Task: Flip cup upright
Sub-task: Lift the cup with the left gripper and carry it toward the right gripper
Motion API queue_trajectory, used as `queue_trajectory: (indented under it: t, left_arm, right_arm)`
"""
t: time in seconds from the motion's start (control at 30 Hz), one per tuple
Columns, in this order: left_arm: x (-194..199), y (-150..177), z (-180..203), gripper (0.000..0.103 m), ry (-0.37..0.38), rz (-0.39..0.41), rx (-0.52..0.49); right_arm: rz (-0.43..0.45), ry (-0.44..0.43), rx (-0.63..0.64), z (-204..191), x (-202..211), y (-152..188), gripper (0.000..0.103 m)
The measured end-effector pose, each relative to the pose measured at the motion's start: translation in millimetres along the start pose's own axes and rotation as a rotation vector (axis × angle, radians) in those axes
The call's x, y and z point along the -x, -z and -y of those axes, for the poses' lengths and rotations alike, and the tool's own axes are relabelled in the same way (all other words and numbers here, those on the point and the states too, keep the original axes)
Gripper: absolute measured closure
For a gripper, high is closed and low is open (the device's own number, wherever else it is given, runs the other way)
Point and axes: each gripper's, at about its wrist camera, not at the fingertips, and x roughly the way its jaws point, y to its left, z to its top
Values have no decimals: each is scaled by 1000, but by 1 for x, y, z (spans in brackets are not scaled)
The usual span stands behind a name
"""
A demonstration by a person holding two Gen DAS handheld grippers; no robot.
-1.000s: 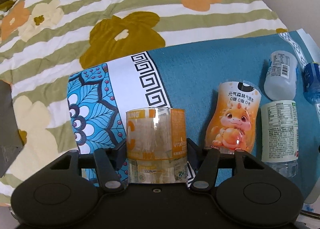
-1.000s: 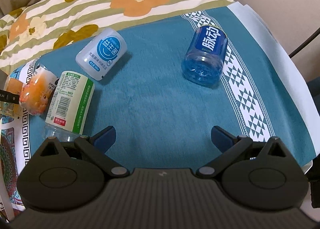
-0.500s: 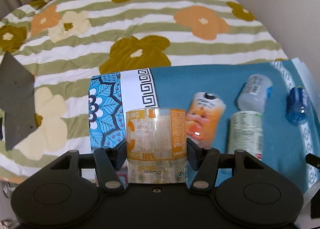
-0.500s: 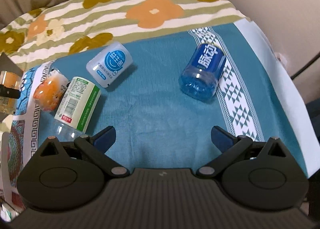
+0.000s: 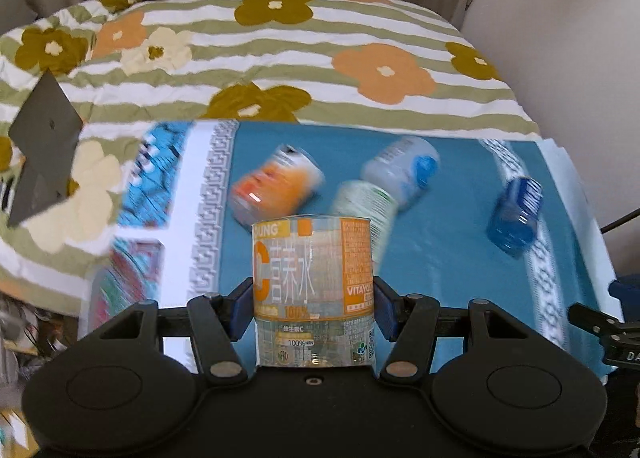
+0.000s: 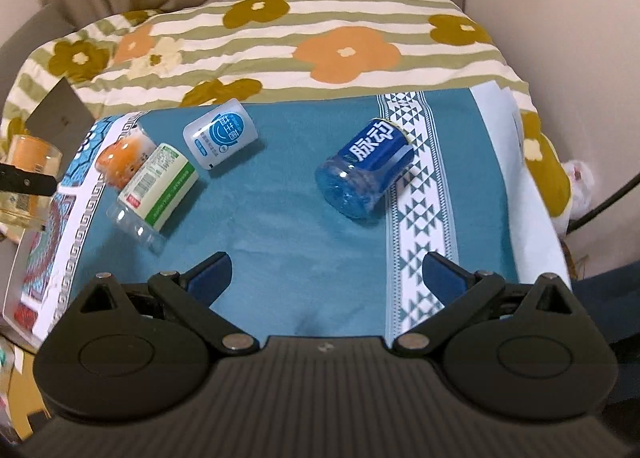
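Note:
My left gripper (image 5: 313,304) is shut on a clear cup with an orange label (image 5: 313,278), held upright well above the teal mat (image 5: 440,258). It also shows at the far left of the right wrist view (image 6: 30,174). Several cut-bottle cups lie on their sides on the mat: an orange one (image 6: 124,152), a green-and-white one (image 6: 158,184), a white-and-blue one (image 6: 220,134) and a blue one (image 6: 366,166). My right gripper (image 6: 326,278) is open and empty above the mat's near part.
The mat lies on a bed with a striped floral cover (image 6: 320,42). A grey square card (image 5: 44,138) sits at the left. Curtain and wall stand behind. A dark cable (image 6: 608,198) runs off the right edge.
Both grippers have risen and pulled back, so the mat looks smaller and farther. The left one carried the orange-label cup up and swung right; the lying cups stayed put.

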Motion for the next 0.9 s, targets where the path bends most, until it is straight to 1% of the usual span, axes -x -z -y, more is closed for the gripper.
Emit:
queue_trajectory:
  t: [0.2,0.37,0.5,0.67,0.77,0.9]
  left_arm:
    - [-21,30,49,40,39,-45,17]
    - [-58,45,81,40,65,-106,-13]
    - [-87,48,96,40,68,-140,-57]
    - [-114,45,110,40,54,-162,-108]
    - [-123,44,112,39,55,-172,-111]
    - [-125,42,113,39,53,-170,-114]
  right_arm:
    - [0,-39,74,19,4,10,0]
    - [-27,-52,79,29,-3,19,0]
    - [-61,-52,60,37,-15,30,0]
    - [-92,-39,21,48,-27,41,0]
    - [-104,-29,2,53,-33,44,0]
    - [-110,-22,-13,56,-36,46,0]
